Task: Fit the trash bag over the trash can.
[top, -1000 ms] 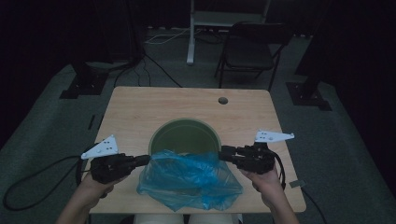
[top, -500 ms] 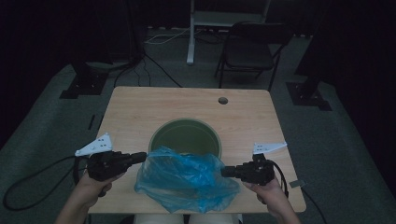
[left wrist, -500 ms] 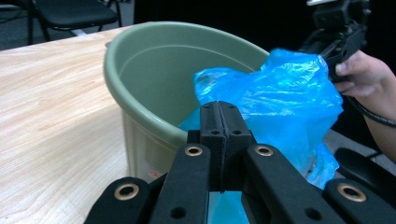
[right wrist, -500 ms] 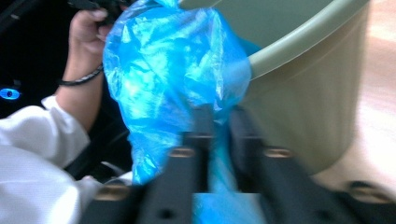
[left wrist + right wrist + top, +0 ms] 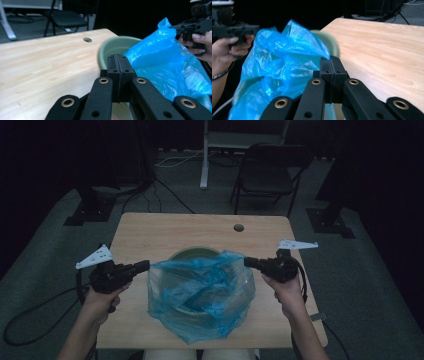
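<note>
A crumpled blue plastic bag point(image 5: 200, 290) hangs stretched between my two grippers above a round green bin point(image 5: 192, 252), hiding most of its opening. My left gripper point(image 5: 145, 266) is shut on the bag's left edge, and my right gripper point(image 5: 248, 262) is shut on its right edge. In the left gripper view the closed jaws point(image 5: 117, 60) press together beside the bag point(image 5: 160, 65), with the green rim point(image 5: 112, 47) behind them. In the right gripper view the shut jaws point(image 5: 329, 62) meet the bag point(image 5: 282, 57) at the bin's rim point(image 5: 332, 42).
The wooden table point(image 5: 150, 235) has a cable hole point(image 5: 238, 227) near its far edge. A folding chair point(image 5: 270, 175) and dark stand bases sit on the floor beyond. A cable point(image 5: 40, 310) trails off the table's left side.
Both grippers have risen and moved away from the person, lifting the bag. It lay slumped over the bin's near side before; now it hangs opened over the bin.
</note>
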`<act>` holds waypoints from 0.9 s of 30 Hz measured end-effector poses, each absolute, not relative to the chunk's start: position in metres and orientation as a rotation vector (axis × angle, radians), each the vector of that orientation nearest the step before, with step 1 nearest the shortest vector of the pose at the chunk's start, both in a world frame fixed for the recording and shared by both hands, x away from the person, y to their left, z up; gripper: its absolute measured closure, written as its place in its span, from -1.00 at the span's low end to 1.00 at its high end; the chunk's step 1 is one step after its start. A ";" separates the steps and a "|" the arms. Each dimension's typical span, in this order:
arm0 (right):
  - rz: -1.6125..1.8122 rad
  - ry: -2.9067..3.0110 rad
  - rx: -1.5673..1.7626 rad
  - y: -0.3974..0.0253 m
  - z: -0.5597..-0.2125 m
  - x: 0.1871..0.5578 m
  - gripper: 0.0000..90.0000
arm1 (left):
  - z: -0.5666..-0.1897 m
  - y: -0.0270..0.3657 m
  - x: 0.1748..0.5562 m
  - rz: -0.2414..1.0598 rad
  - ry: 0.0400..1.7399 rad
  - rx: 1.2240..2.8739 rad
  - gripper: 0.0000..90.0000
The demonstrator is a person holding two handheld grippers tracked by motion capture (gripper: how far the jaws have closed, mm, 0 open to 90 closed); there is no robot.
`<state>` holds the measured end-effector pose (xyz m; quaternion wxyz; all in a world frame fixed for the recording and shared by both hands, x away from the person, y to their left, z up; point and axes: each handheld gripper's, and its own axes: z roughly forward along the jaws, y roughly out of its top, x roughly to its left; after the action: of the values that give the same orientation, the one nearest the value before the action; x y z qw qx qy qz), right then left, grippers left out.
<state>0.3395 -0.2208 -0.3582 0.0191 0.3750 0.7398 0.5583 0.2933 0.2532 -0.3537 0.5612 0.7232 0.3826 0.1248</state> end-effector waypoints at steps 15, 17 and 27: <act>1.529 2.333 1.424 -0.189 -0.410 0.417 0.99 | -0.417 0.246 0.354 0.219 1.147 1.722 1.00; 1.494 2.346 1.440 -0.185 -0.419 0.418 1.00 | -0.428 0.244 0.356 0.219 1.174 1.740 1.00; 1.406 2.409 1.549 -0.188 -0.465 0.419 0.99 | -0.477 0.254 0.355 0.128 1.270 1.830 1.00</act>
<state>0.4189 -0.1884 -0.4652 -0.0243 0.4853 0.7549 0.4405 0.3545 0.2540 -0.4769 0.4397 0.7365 0.5114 0.0517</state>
